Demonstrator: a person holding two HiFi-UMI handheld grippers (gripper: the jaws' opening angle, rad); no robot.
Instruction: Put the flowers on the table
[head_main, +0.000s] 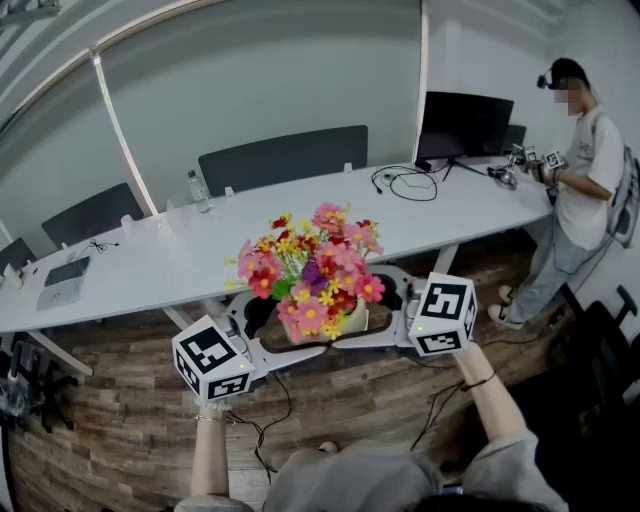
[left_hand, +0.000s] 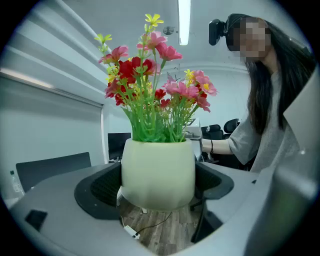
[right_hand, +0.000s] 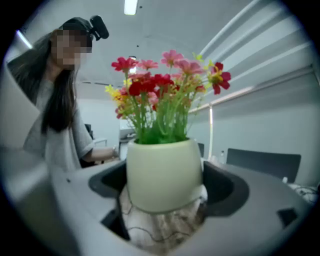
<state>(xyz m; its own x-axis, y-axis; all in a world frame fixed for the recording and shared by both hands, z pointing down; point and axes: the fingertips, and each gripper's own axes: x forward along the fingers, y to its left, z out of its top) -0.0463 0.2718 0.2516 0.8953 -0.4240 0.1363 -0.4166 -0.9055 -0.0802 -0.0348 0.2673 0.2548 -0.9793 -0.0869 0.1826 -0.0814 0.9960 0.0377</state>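
Note:
A bunch of pink, red and yellow flowers (head_main: 310, 268) stands in a cream pot (head_main: 354, 320) that hangs in the air above the wooden floor, in front of the long white table (head_main: 180, 262). My left gripper (head_main: 274, 332) clasps the pot from the left and my right gripper (head_main: 386, 312) from the right, both with jaws spread wide. In the left gripper view the pot (left_hand: 158, 172) fills the gap between the dark pads (left_hand: 97, 189). The right gripper view shows the same pot (right_hand: 164, 172) wedged between its pads (right_hand: 227, 187).
On the table lie a bottle (head_main: 198, 190), a grey flat device (head_main: 65, 283), looped cables (head_main: 405, 182) and a monitor (head_main: 465, 125). Dark chairs (head_main: 285, 155) stand behind it. A second person (head_main: 585, 185) works at the table's right end. A cable (head_main: 262, 440) trails on the floor.

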